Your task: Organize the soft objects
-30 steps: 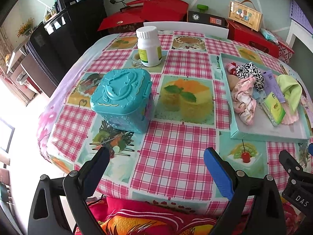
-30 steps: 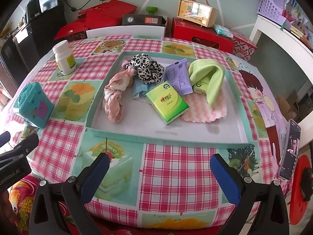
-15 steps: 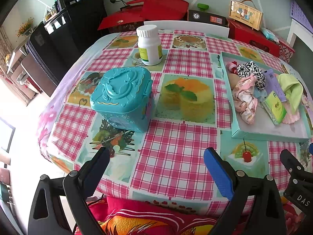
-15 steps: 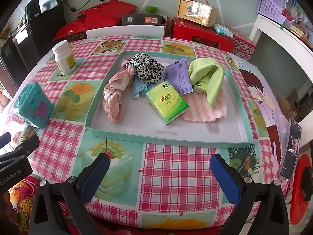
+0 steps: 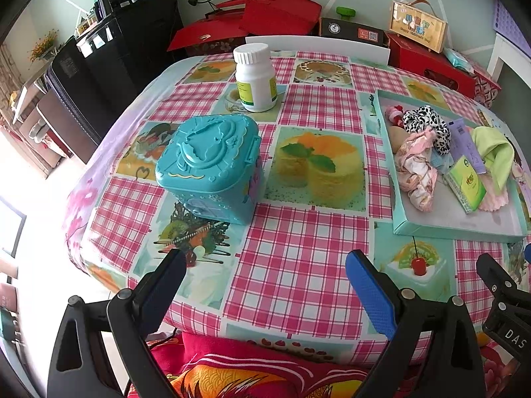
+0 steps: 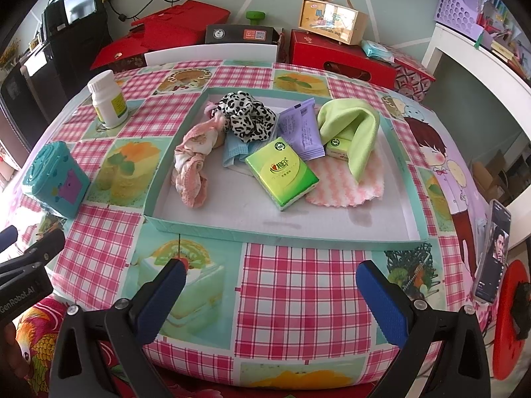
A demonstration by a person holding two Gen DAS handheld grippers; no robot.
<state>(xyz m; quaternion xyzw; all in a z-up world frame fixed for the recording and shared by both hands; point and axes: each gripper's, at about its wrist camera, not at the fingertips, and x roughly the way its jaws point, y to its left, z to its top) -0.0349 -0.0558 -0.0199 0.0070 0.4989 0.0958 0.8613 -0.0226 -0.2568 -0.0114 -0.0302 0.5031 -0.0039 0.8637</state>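
While both tools gape wide, unladen: tray point(image 6: 282, 237) holds two tissue packs, one leopard scrunchie point(image 6: 247, 117).

White pill bottle point(image 5: 255, 78) upper centre; red boxes point(image 6: 343, 58) behind the table; possibly a phone point(image 6: 494, 247) at right edge.

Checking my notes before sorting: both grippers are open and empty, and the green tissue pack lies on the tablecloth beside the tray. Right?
Not quite. The tissue pack lies inside the tray, as the right wrist view shows. Both the left gripper and right gripper are open and empty.
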